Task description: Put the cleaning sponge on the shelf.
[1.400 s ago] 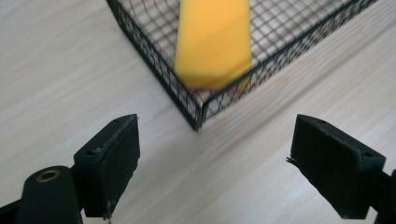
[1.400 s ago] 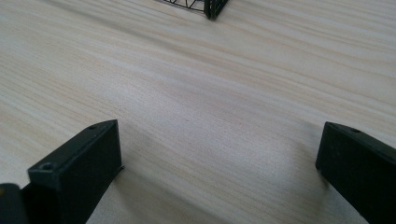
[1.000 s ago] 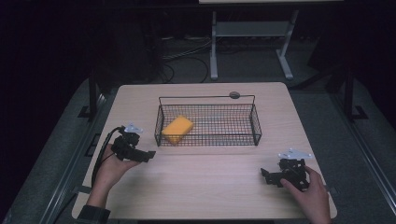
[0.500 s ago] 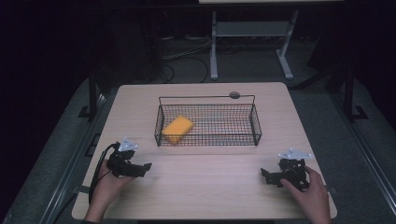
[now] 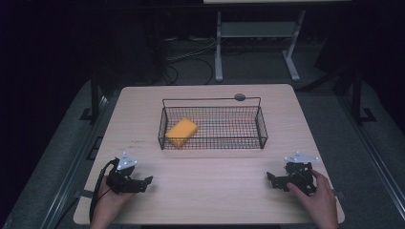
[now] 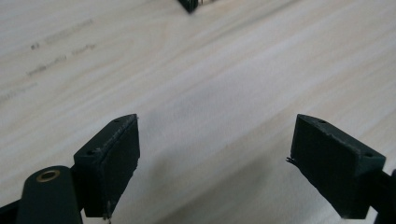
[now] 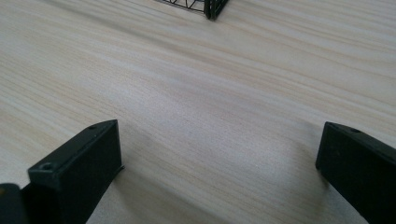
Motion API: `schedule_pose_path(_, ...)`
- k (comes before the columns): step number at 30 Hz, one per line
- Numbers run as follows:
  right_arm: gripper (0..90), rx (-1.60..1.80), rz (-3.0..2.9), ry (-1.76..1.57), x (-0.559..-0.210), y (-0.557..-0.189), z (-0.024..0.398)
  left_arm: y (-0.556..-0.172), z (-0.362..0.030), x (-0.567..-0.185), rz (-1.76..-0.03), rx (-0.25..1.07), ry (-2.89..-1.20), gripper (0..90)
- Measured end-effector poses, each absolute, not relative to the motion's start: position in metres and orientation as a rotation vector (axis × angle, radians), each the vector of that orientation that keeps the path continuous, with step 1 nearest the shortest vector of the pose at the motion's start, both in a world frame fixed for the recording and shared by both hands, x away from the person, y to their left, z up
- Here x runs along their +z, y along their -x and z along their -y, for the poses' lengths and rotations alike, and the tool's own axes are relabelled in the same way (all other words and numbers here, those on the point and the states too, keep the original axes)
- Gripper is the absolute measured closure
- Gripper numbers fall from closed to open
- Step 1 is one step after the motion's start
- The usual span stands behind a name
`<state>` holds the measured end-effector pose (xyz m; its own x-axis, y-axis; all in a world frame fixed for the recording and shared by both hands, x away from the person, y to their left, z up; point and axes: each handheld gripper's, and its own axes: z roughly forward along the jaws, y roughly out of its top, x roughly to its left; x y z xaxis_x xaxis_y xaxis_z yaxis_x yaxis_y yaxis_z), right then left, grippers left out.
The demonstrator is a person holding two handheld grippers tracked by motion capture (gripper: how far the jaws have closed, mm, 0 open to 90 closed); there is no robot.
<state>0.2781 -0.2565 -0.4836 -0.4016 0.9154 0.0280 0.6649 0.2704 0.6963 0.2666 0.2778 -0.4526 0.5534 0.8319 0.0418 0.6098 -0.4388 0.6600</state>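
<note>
Both grippers rest low on the wooden table (image 5: 210,191), left gripper (image 5: 143,182) and right gripper (image 5: 272,179) each with jaws spread wide, empty. Ahead between them, the wire basket (image 5: 260,125) holds a yellow sponge (image 5: 181,132).

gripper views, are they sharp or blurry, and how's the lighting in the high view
Left gripper view: jaws sharp, table grain soft. Right gripper view: grain crisp mid-frame, wire basket corner slightly soft. High view: table lit evenly, surroundings dark, yellow sponge clearly visible.

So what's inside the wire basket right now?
Only a yellow sponge, lying at the left end of the wire basket. The rest of its mesh floor is bare; the table under the sponge is hidden.
</note>
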Motion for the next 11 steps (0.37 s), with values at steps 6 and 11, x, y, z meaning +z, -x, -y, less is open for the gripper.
schedule_pose_path(6, 0.0, 0.902, -2.166, -1.435, -0.484, -0.278, 0.256, -0.264, -0.28, -0.461, -1.162, 0.46, -2.215, 15.0)
schedule_pose_path(11, 0.0, 0.902, -2.166, -1.434, -0.484, -0.278, 0.256, -0.263, -0.28, -0.466, -1.147, 0.444, -2.203, 13.7)
